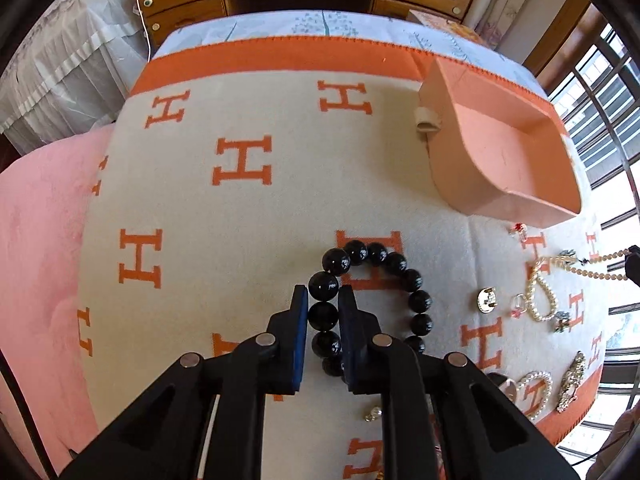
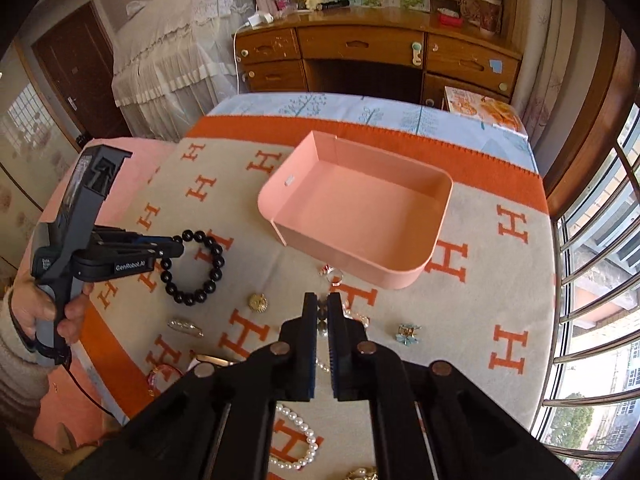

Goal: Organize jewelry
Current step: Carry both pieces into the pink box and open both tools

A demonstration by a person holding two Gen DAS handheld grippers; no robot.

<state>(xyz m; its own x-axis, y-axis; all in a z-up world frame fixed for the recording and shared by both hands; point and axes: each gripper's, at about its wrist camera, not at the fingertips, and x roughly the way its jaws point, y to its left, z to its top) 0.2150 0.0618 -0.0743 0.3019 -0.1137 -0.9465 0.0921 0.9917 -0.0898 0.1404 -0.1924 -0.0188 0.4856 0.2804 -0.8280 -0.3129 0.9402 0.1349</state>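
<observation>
Left gripper (image 1: 323,294): my jaws are pinched in on the black bead bracelet (image 1: 394,262), pads pressing one bead on each side. The rest of the loop lies ahead and to the right on the cream blanket (image 1: 248,216) with the orange H pattern. From the right wrist view the same gripper (image 2: 176,246) comes in from the left, gripping the bracelet (image 2: 200,272) at its near-left edge, my hand (image 2: 36,312) wrapped around the handle.

Right gripper (image 2: 322,300): jaws nearly together, with a small dark, metallic piece (image 2: 322,312) caught between the pads. Too small to tell what piece it is. A pearl strand (image 2: 300,432) lies below the jaws, near the bottom of the view.

Scattered on the blanket nearby: a round gold brooch (image 2: 258,303) between the bracelet and my right jaws, a silvery leaf-shaped pin (image 2: 186,328) nearer me, a blue flower piece (image 2: 408,333) to the right, a small ring with red (image 2: 332,274) just in front of the box.

Farther out: the pink box (image 2: 400,276), open-topped, nothing in it, sitting on the blanket beyond all the jewelry. In the left wrist view it (image 1: 472,184) stands up-right of the bracelet, well apart.

Beyond the bed: a wooden desk (image 2: 360,46) with drawers.
</observation>
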